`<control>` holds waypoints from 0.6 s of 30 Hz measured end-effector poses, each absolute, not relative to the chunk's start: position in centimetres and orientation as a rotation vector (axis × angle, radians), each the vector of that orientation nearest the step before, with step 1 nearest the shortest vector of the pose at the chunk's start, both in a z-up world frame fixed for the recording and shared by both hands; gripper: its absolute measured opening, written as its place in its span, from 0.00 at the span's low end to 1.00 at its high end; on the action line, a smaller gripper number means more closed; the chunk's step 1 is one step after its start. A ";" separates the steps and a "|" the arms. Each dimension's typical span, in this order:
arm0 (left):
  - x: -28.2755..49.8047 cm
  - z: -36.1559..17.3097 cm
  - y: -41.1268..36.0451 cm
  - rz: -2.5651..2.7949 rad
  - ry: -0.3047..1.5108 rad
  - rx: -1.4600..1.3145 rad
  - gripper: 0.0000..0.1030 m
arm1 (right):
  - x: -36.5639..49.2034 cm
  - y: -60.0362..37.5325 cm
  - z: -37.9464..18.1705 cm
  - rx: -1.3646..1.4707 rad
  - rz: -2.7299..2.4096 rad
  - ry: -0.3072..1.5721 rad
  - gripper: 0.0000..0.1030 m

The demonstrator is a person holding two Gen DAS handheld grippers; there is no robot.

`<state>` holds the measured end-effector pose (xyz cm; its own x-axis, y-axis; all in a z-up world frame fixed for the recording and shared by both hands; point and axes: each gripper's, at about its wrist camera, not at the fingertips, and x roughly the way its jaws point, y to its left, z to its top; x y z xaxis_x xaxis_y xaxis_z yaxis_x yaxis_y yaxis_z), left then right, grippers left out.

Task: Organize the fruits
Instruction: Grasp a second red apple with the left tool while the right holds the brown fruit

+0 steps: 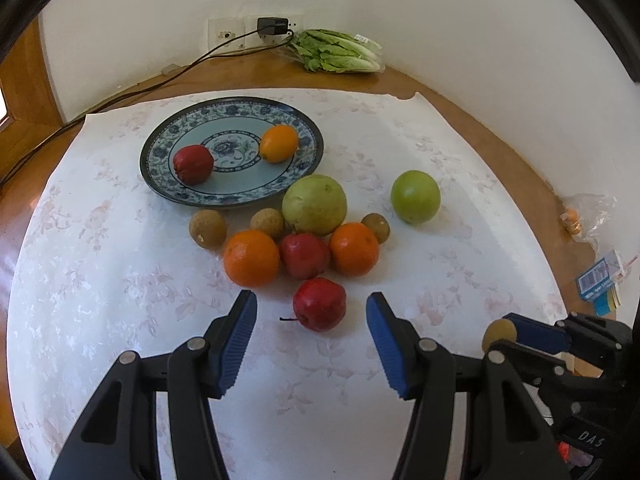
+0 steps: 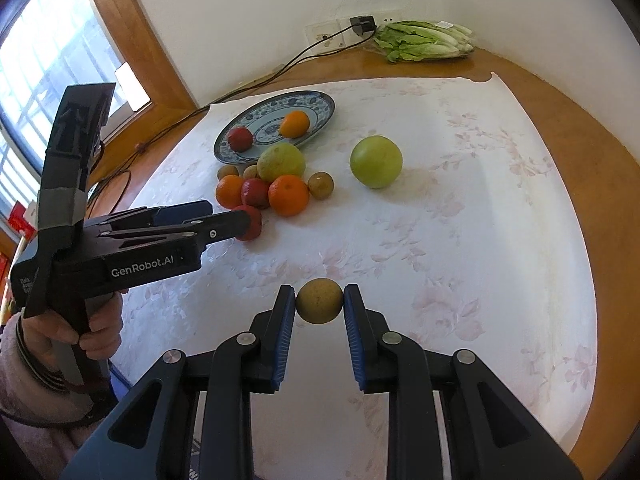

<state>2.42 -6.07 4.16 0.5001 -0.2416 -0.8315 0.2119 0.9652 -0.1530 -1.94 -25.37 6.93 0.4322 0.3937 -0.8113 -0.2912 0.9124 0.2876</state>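
Note:
My left gripper (image 1: 313, 307) is open, low over the white cloth, with a red fruit (image 1: 319, 304) lying between its blue pads (image 1: 240, 340) and touching neither. My right gripper (image 2: 319, 300) is shut on a small brown round fruit (image 2: 319, 301) held above the cloth; the left wrist view shows that fruit (image 1: 500, 332) at its far right. A blue-patterned plate (image 1: 240, 186) carries a red fruit (image 1: 193, 163) and an orange one (image 1: 279, 143). In front of it lie a pale green fruit (image 1: 314, 204), two oranges (image 1: 251, 258), another red fruit (image 1: 304, 255) and small brown ones (image 1: 208, 228).
A green apple (image 1: 415, 197) sits alone to the right of the pile. Bagged lettuce (image 1: 340, 50) lies by the wall under a plugged-in charger (image 1: 272, 26), whose cable runs off left. A plastic bag (image 1: 588, 216) and blue packets (image 1: 600, 284) lie at the table's right edge. A hand (image 2: 96, 332) holds the left gripper.

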 end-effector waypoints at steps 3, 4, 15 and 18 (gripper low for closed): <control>2.7 3.9 -6.0 -0.267 1.015 -0.034 0.58 | -1.7 -25.5 6.8 0.117 0.428 1.042 0.25; 2.7 3.8 -5.9 -0.266 1.015 -0.036 0.58 | -1.6 -25.5 6.8 0.118 0.428 1.042 0.25; 3.2 3.7 -6.1 -0.279 1.000 -0.042 0.57 | -0.6 -26.2 6.5 0.140 0.423 1.041 0.25; 3.2 3.7 -6.4 -0.279 0.988 -0.025 0.57 | -0.3 -26.4 6.3 0.149 0.418 1.043 0.25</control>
<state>3.22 -6.38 3.74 0.5178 -0.2440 -0.8200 0.2218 0.9640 -0.1468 -0.34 -26.40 6.30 0.4336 0.4037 -0.8056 -0.2647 0.9116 0.3144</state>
